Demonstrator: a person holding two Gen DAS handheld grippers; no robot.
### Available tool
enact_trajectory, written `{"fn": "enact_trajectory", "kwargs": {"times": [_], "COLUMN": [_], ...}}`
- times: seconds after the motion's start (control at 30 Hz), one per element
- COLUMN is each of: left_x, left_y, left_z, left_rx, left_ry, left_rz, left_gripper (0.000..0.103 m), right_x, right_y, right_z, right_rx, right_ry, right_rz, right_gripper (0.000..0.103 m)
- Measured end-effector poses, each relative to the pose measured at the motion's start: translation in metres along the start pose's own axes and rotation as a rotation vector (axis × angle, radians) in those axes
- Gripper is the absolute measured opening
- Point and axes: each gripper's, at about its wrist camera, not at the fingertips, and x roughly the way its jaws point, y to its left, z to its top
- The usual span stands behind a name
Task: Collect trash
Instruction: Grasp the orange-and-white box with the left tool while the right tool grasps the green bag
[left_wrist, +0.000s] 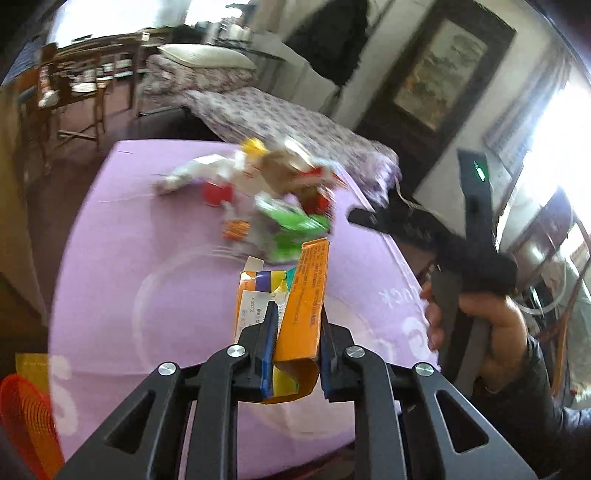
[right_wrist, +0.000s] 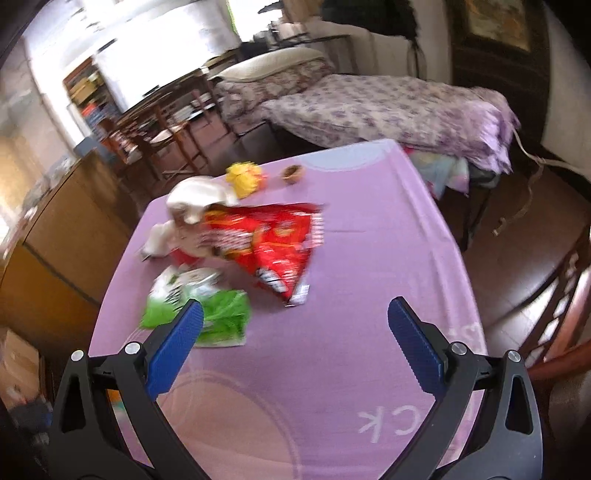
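Note:
My left gripper (left_wrist: 297, 310) is shut on a flattened orange carton (left_wrist: 304, 306), held a little above the purple tablecloth (left_wrist: 147, 295). Beyond it lies a blurred heap of trash (left_wrist: 266, 192): white paper, a yellow piece, red pieces and a green wrapper (left_wrist: 295, 225). In the right wrist view my right gripper (right_wrist: 295, 314) stands open over the tablecloth (right_wrist: 351, 258) with nothing between its fingers. Ahead of it lie a red snack bag (right_wrist: 273, 240), a green wrapper (right_wrist: 207, 314) by the left fingertip, crumpled white paper (right_wrist: 199, 199), a yellow wrapper (right_wrist: 243, 179) and a small brown piece (right_wrist: 293, 172).
A person's hand (left_wrist: 480, 325) holds the right gripper's handle at the right of the left wrist view. An orange mesh basket (left_wrist: 26, 417) sits at the lower left. A bed with a floral cover (right_wrist: 388, 107), wooden chairs (right_wrist: 159, 136) and a wooden cabinet (right_wrist: 55, 236) surround the table.

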Motion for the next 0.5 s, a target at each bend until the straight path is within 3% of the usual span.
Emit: {"fn": "enact_trajectory", "kwargs": {"times": [0.1, 0.2, 0.4, 0.5], "left_x": [-0.014, -0.015, -0.014, -0.015], "left_y": [0.024, 0.043, 0.065, 0.064], "left_z": [0.002, 0.003, 0.004, 0.002], "left_rx": [-0.078, -0.155, -0.261, -0.252], "left_ry": [-0.069, -0.082, -0.085, -0.073], "left_rz": [0.034, 0.036, 0.006, 0.002], "left_gripper": [0.020, 0.019, 0.019, 0.019], "right_x": [0.004, 0.017, 0.042, 0.047], "right_y": [0.022, 0.039, 0.059, 0.062], "right_z": [-0.007, -0.012, -0.013, -0.009], "right_rx": [-0.077, -0.098, -0.101, -0.114], "right_ry": [0.022, 0.083, 0.130, 0.105], "right_rz": [0.039, 0.076, 0.063, 0.027], "right_gripper": [0.096, 0.096, 0.096, 0.096]}}
